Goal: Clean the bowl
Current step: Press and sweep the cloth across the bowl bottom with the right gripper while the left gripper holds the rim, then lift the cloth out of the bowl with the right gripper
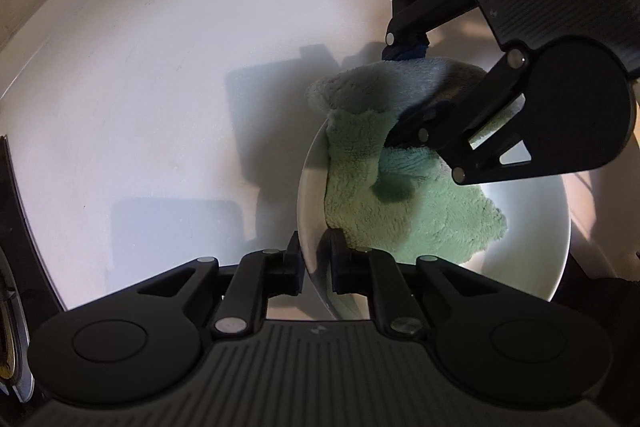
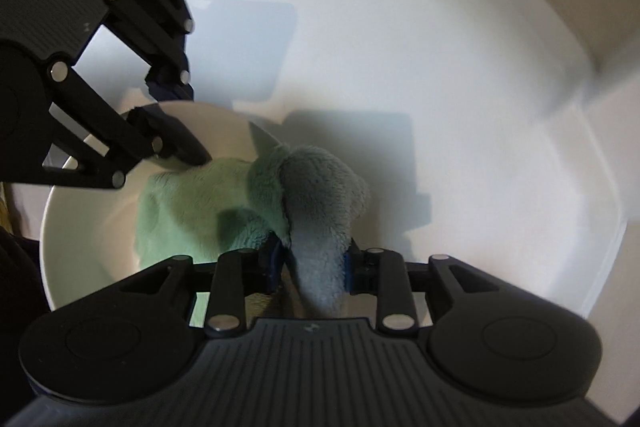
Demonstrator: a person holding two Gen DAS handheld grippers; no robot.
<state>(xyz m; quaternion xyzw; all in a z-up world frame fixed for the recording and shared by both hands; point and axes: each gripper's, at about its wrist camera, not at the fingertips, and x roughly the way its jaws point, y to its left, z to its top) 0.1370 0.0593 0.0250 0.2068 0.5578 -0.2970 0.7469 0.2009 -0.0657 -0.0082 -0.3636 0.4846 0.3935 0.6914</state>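
Fingers of the left gripper (image 1: 316, 263) pinch the near rim of the white bowl (image 1: 532, 259), one inside, one outside. Right gripper (image 2: 310, 267) is clenched on a bunched fold of the green cloth (image 2: 200, 203), which drapes from its pads down into the bowl's hollow and over the far rim. Bowl sits on the white worktop (image 1: 140, 107), away from its edges. Judgement: wiping in progress; cloth lies directly ahead of the right fingers, so that hand does the wiping.
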